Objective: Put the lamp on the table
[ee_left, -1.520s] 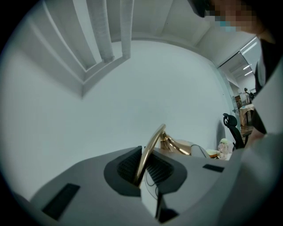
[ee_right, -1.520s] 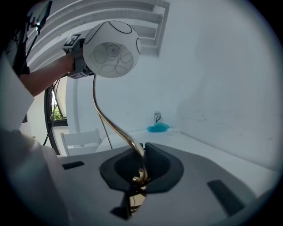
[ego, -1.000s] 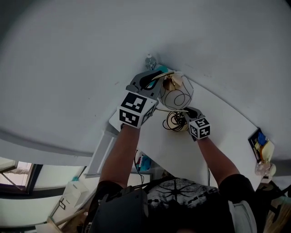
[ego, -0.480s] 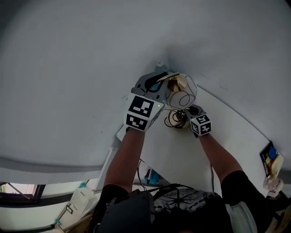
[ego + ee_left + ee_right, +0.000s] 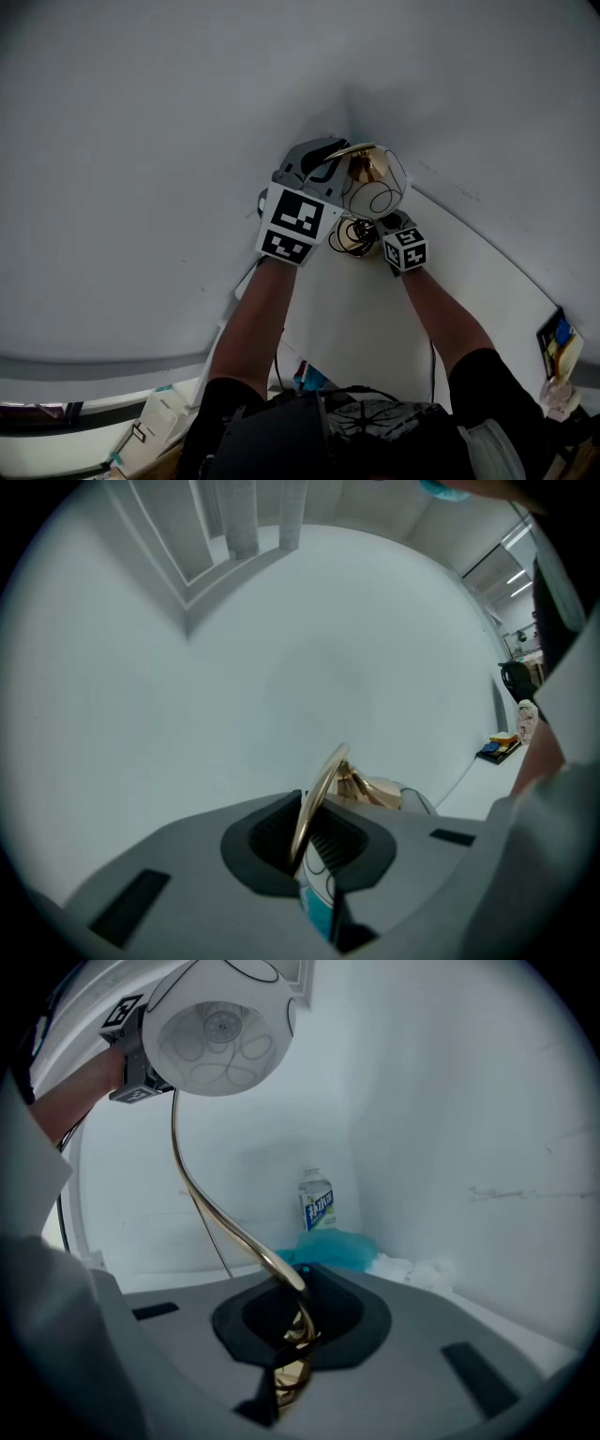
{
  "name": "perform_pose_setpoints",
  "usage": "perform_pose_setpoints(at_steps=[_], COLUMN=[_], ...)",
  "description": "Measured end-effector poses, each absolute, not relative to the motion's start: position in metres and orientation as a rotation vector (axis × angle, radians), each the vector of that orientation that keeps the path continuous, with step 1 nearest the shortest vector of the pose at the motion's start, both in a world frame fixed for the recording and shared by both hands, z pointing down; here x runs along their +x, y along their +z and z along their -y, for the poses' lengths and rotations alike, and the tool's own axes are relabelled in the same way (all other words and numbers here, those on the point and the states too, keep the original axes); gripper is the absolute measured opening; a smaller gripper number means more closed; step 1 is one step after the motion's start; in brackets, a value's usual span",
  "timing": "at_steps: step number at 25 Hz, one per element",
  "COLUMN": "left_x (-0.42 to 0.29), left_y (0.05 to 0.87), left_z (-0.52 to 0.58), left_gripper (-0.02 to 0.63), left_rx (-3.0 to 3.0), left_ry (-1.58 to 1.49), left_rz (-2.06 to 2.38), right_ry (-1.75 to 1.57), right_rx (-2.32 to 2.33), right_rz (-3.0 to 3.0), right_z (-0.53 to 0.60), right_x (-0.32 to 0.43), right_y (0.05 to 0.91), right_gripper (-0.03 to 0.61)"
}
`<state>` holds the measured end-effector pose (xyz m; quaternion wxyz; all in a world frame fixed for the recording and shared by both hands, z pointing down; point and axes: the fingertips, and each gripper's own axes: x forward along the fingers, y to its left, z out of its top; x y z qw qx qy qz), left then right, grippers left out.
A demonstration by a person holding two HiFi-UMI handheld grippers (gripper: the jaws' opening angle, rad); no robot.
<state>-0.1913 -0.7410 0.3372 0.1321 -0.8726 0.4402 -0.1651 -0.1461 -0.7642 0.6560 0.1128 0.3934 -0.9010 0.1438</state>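
Placing step, lamp aloft.

- Left gripper (image 5: 330,167): fingers closed on the gold stem (image 5: 317,794), high up near the head (image 5: 220,1030).
- Right gripper (image 5: 386,228): fingers shut on the same stem, lower down by the base end.
- Lamp (image 5: 375,192): held between both grippers over the far corner of the surface (image 5: 347,300), close to the walls. Cord (image 5: 349,236) bunched beneath. Can't tell if the base touches down.
- Bottle (image 5: 317,1199) stands in the corner beyond.

Judged next: lower until the base sits flat, clear of the bottle and cord. Ease the lower grip first, steadying from the top.
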Motion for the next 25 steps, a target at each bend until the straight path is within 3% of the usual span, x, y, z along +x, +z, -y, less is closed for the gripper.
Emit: perform_pose_setpoints(at_steps=[25], left_x=[-0.161], left_y=[0.352], left_z=[0.761], left_gripper=[0.019], left_rx=[-2.540], left_ry=[-0.562], left_rz=[-1.181], right_ry=[0.430], right_rx=[1.107], right_rz=[2.664], right_z=[0.772], right_x=[-0.146], right_y=[0.677], right_gripper=[0.018])
